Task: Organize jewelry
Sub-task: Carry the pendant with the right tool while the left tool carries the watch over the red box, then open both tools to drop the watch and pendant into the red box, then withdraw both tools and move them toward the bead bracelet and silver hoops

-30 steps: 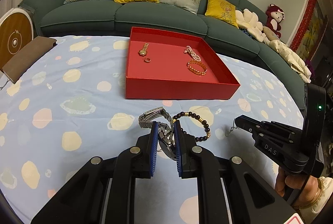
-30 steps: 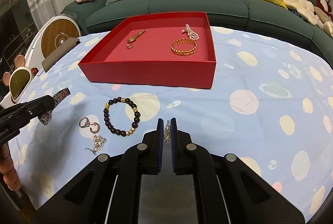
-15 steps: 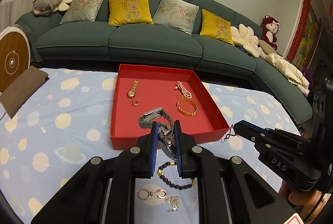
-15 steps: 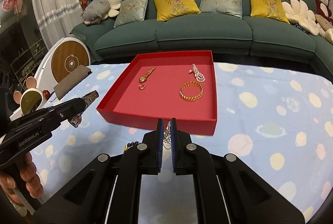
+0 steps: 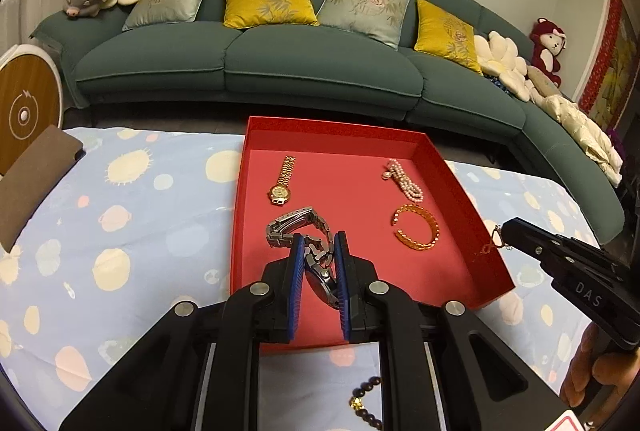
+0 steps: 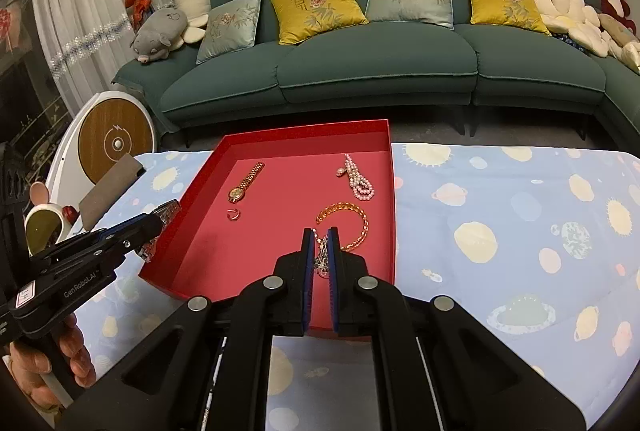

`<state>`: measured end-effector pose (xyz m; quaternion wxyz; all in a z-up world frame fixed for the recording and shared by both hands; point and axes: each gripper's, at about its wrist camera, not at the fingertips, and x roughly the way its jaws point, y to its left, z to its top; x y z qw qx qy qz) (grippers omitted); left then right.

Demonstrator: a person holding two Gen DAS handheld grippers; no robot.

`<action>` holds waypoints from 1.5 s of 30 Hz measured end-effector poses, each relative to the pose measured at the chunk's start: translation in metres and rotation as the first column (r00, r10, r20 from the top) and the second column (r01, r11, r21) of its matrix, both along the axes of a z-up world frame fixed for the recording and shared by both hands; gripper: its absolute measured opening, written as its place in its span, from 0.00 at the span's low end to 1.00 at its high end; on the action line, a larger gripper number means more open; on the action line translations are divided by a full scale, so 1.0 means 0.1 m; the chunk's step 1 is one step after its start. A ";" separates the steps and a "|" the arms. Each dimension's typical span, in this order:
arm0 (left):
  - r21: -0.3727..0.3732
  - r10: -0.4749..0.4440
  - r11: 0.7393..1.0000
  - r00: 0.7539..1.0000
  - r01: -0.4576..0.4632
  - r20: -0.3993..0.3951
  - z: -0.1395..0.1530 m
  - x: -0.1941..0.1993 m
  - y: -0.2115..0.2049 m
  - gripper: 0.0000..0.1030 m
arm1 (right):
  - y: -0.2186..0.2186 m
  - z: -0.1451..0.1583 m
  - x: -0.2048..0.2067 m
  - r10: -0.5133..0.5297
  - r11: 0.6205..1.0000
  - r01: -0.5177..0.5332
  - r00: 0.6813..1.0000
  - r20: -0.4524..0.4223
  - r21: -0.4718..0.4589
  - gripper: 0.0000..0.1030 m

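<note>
Both grippers have moved from above the spotted cloth to over the red tray (image 5: 460, 167). The left gripper (image 5: 318, 263) has its fingers clamped on a silver watch (image 5: 298, 227), held above the tray's near half. The right gripper (image 6: 320, 251) has its fingers nearly together, pinching a thin silver chain (image 6: 321, 259). A dark bead bracelet (image 5: 366, 403) lies on the counter behind. In the tray lie a gold bangle (image 5: 416, 229), gold watch (image 5: 282, 183), pearl strand (image 5: 404, 179) and small ring (image 6: 233, 215). Beyond stands a green sofa (image 5: 320, 63).
</note>
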<state>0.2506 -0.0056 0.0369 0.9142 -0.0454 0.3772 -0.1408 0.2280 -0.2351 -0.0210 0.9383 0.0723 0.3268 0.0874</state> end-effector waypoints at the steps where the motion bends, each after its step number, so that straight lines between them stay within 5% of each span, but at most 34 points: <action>1: 0.007 0.004 1.000 1.000 -0.004 -0.002 -0.02 0.04 0.00 0.12 | 0.01 -0.03 0.03 0.000 1.000 0.000 1.000 -0.006 -0.002 0.06; 16: 0.001 0.013 1.000 1.000 -0.013 -0.024 -0.12 0.11 0.04 0.15 | -0.04 -0.31 0.14 -0.004 1.000 0.003 0.997 -0.075 -0.013 0.08; 19: -0.008 0.007 1.000 1.000 -0.008 -0.021 -0.08 0.09 0.03 0.17 | -0.05 -0.27 0.12 -0.007 1.000 0.007 0.998 -0.058 0.000 0.16; 21: -0.013 0.014 1.000 1.000 -0.014 -0.021 -0.05 0.09 0.05 0.19 | -0.08 -0.22 0.09 -0.020 1.000 0.020 0.999 -0.038 0.010 0.29; 34: -0.038 0.084 0.996 0.996 -0.083 0.032 0.23 -0.14 0.28 0.20 | -0.02 0.19 -0.29 0.007 0.999 -0.010 0.997 0.076 0.052 0.30; 37: -0.014 0.086 0.996 0.996 -0.085 0.033 0.26 -0.32 0.33 0.26 | 0.08 0.15 -0.44 0.043 0.998 -0.046 0.997 0.060 0.050 0.31; 41: -0.030 0.094 0.995 0.995 -0.093 0.040 0.31 -0.56 0.41 0.27 | 0.24 -0.05 -0.69 0.095 0.995 -0.095 0.995 0.007 0.025 0.48; 45: -0.034 0.112 0.993 0.993 -0.111 0.038 0.28 -0.76 0.48 0.37 | 0.40 -0.25 -0.84 0.138 0.990 -0.138 0.989 -0.049 0.003 0.48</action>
